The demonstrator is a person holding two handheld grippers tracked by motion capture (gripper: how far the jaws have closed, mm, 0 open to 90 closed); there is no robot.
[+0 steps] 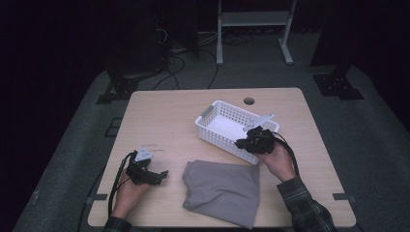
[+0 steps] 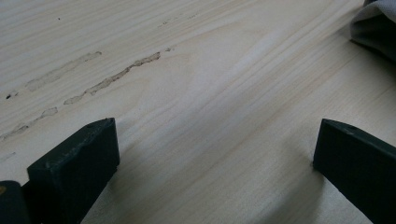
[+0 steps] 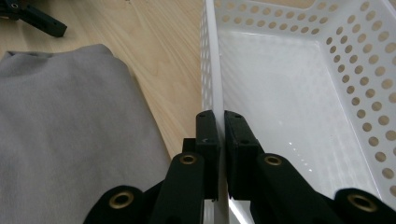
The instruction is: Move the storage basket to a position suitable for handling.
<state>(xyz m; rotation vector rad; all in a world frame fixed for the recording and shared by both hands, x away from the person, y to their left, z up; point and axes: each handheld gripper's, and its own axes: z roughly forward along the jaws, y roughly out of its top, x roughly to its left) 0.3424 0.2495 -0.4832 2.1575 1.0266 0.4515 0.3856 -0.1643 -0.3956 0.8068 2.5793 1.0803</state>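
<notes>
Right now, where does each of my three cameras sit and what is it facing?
High view: above the person's side, looking forward and down on the table; both forearms, left tongs, right tongs.
Left gripper view: rides the left tongs, facing bare tabletop; jaws wide apart.
Right gripper view: rides the right tongs, clamped on the white basket wall.
Shared: the grey cloth lies in all three views.

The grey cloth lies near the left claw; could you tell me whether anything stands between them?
Nothing visible does: bare table separates the open left claw from the grey cloth. The right claw grips the white basket wall.
</notes>
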